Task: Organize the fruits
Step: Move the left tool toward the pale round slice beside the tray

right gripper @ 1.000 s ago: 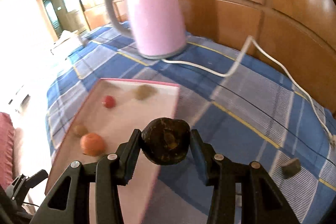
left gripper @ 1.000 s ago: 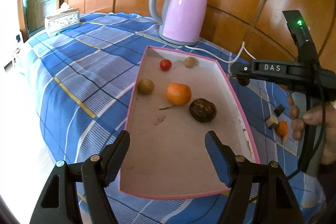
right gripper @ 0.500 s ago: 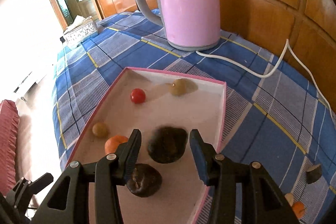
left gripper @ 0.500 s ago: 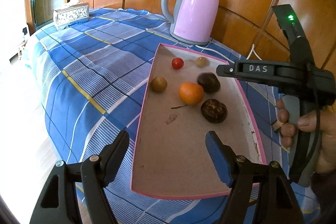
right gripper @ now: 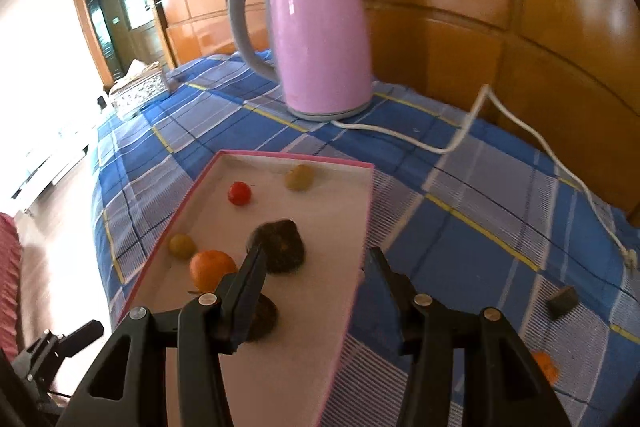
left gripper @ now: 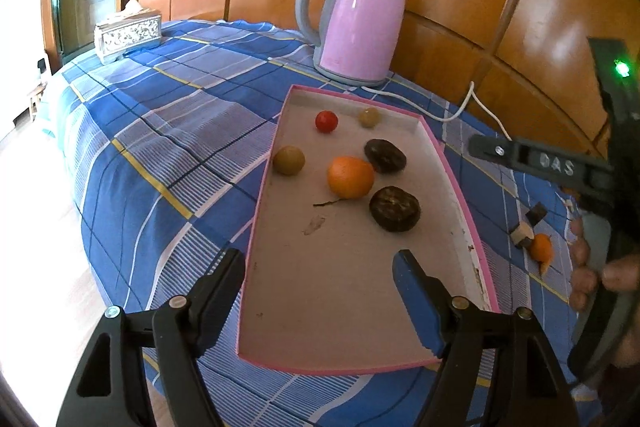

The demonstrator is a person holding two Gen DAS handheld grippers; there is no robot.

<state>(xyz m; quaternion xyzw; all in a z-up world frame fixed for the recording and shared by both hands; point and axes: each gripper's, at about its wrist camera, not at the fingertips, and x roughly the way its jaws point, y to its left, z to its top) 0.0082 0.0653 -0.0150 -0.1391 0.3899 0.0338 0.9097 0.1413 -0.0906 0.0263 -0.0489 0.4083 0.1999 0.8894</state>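
A pink-rimmed tray [left gripper: 352, 307] [right gripper: 312, 347] lies on the blue checked cloth. In it are an orange [left gripper: 350, 177] [right gripper: 211, 269], two dark brown fruits [left gripper: 385, 155] [left gripper: 394, 208], a red tomato [left gripper: 326, 121] [right gripper: 239, 193] and two small yellow-green fruits [left gripper: 289, 159] [left gripper: 369, 117]. The dark fruit just set down [right gripper: 280, 245] lies beyond my right gripper [right gripper: 316, 283], which is open and empty over the tray's right rim. My left gripper [left gripper: 320, 291] is open and empty above the tray's near end.
A pink kettle [left gripper: 356, 23] [right gripper: 316, 39] stands behind the tray, its white cord [right gripper: 460, 139] trailing right. A tissue box [left gripper: 128, 34] sits far left. An orange piece [left gripper: 541, 247] [right gripper: 545, 366] and dark scraps [left gripper: 536, 213] [right gripper: 563, 302] lie on the cloth right of the tray.
My right gripper carried the dark fruit over the tray, opened and left it lying there, then pulled back to the right. The left gripper stayed open.
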